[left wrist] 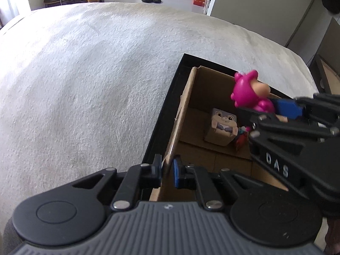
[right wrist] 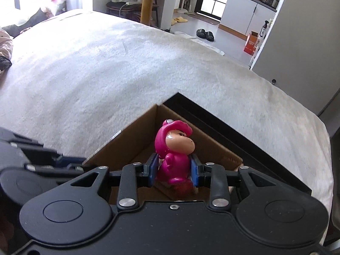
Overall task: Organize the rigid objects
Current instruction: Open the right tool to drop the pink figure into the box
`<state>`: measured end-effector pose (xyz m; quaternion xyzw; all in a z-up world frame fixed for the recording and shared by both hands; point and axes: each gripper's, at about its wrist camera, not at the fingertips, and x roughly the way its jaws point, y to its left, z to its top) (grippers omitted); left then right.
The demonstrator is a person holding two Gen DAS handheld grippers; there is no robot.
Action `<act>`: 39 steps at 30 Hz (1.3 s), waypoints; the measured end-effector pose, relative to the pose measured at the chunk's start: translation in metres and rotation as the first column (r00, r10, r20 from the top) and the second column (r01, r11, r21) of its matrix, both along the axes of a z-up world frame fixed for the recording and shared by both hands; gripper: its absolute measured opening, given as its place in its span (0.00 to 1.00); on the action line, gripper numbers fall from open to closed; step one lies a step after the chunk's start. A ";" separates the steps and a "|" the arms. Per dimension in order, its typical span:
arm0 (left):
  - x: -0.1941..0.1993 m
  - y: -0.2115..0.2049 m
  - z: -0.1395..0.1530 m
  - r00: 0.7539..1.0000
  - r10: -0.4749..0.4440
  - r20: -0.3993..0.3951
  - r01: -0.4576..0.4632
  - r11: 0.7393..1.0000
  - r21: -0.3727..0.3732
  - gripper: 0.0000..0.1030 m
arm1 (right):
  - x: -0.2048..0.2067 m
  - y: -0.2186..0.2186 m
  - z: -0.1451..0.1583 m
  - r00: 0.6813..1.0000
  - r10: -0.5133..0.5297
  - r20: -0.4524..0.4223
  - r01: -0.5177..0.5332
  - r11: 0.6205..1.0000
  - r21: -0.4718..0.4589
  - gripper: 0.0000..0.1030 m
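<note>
Right gripper [right wrist: 174, 171] pinched the glossy pink toy figure [right wrist: 173, 148] between its jaws above the brown cardboard box [left wrist: 180, 114]; left gripper [left wrist: 167, 167] clamped the box's wall.

left gripper [left wrist: 167, 171]: black linkage arms, round black hubs on both sides, grey ribbed plate at the base
left pads [left wrist: 175, 173]: blue, on black finger blocks
right gripper [right wrist: 174, 171]: black body and linkage, two round hubs, small screw at centre
right pads [right wrist: 153, 170]: blue
pivots: silver pins
marking: white "DAS" letters on one black arm
</note>
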<state>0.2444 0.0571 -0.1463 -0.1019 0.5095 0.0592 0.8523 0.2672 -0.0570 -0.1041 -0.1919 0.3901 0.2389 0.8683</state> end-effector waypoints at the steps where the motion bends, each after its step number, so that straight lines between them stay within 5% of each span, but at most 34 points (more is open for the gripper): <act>1: 0.001 0.001 0.000 1.000 0.003 -0.002 -0.003 1.000 -0.005 0.10 | 0.002 0.002 0.001 1.000 0.005 0.005 -0.005 1.000 -0.002 0.31; 17: 0.004 0.004 -0.006 0.999 0.024 -0.030 -0.024 1.000 -0.020 0.11 | 0.001 -0.004 0.003 1.000 0.009 -0.002 -0.009 1.000 0.009 0.33; 26: 0.003 -0.008 0.002 0.999 0.009 -0.037 -0.008 0.999 0.043 0.14 | -0.009 -0.028 0.008 0.999 -0.044 0.002 0.044 0.999 0.011 0.40; 32: -0.006 -0.016 0.014 1.000 0.013 -0.022 -0.011 0.997 0.081 0.40 | -0.017 -0.043 0.012 0.997 -0.073 0.006 0.073 0.997 0.028 0.46; 39: -0.016 -0.026 0.028 1.000 0.019 0.001 -0.019 0.993 0.116 0.46 | -0.028 -0.064 0.020 0.995 -0.103 0.017 0.102 0.993 0.058 0.50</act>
